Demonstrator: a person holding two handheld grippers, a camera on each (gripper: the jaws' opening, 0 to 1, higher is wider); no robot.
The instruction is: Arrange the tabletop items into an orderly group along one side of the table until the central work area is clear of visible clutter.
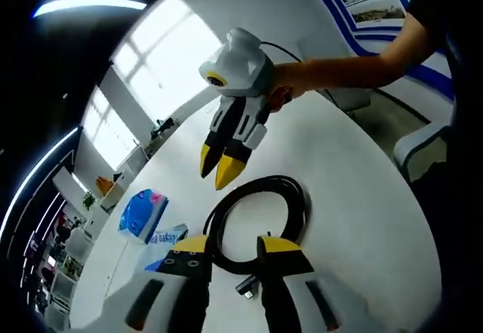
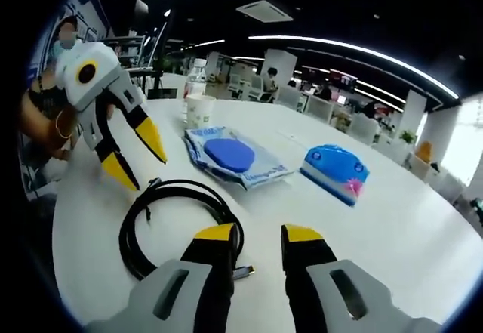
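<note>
A black cable lies coiled on the white table, its plug end just in front of my left gripper. That gripper is open, its jaws at the near edge of the coil with nothing between them. My right gripper, held by a hand, hovers over the coil's far side. In the right gripper view the coil sits left of my open right gripper, and the left gripper hangs open above the coil's far left. A blue pouch and a blue tissue pack lie beyond.
A paper cup and a clear bottle stand at the table's far edge behind the pouch. The tissue pack and the pouch lie left of the coil in the left gripper view. A person's arm reaches over the table.
</note>
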